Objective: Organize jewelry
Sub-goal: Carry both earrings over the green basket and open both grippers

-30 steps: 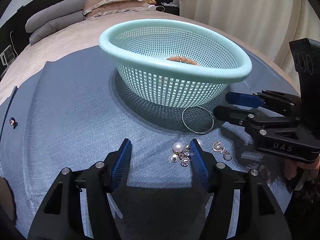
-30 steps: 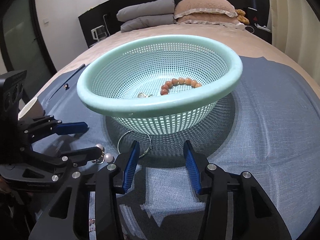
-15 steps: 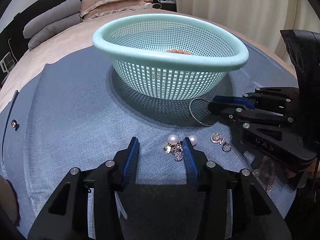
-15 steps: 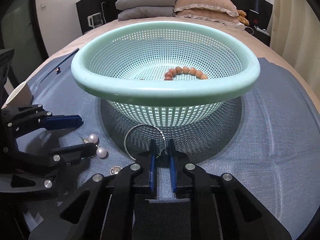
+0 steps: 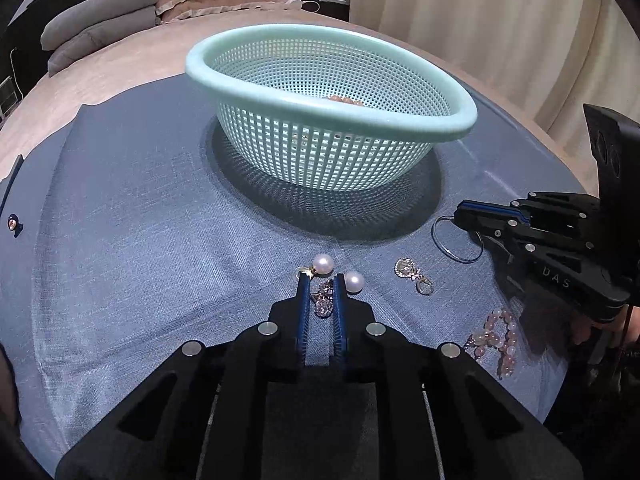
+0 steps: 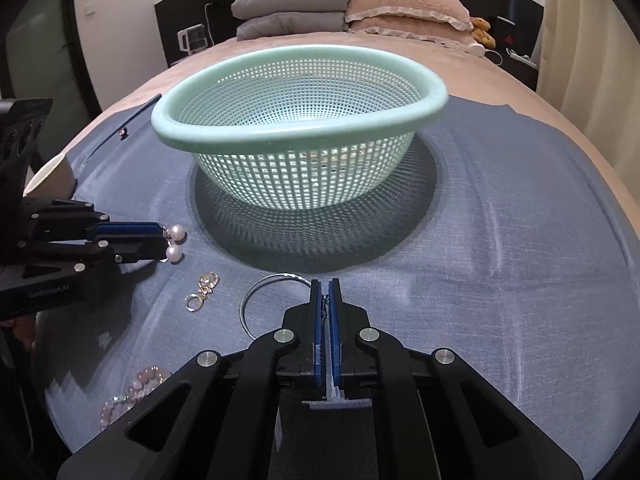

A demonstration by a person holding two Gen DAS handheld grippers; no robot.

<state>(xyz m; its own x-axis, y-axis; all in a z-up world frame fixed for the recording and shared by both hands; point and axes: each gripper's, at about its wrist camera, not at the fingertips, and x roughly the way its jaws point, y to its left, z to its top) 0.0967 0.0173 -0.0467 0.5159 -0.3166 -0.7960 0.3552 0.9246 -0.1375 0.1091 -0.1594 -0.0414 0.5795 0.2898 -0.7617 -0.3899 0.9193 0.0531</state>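
On a blue-grey woven cloth point(image 5: 140, 240) spread over a bed, two black hand-held claws with blue pads work at scattered jewellery in front of a pale mint-green perforated plastic basket point(image 5: 332, 120). At far left, the left claw point(image 5: 321, 280) points steeply down at a pair of white pearl drop earrings with sparkling crystal clusters point(image 5: 323, 294); its jaws are closing, the crystal cluster lying between the pads, one pearl just ahead of the tips and the other just outside the right-hand pad, and whether the pads already press the metal cannot be told. To the right of that claw lies a small gold-and-crystal charm with a ring clasp point(image 5: 412, 274), apart from both claws. Nearer the onlooker, between the two tools, sits a pale pink beaded bracelet point(image 5: 496, 336) in a loose heap. Further right, the right claw point(image 6: 325, 285) has its pads pressed together on the edge of a thin silver wire bangle point(image 6: 260, 292), which lies flat on the cloth to the claw's left, close to the basket's shadow. Inside the basket, beyond both claws, peach-coloured round beads point(image 5: 343, 100) peek over the near rim. Grey and pink pillows point(image 6: 352, 8) stand at the headboard behind.
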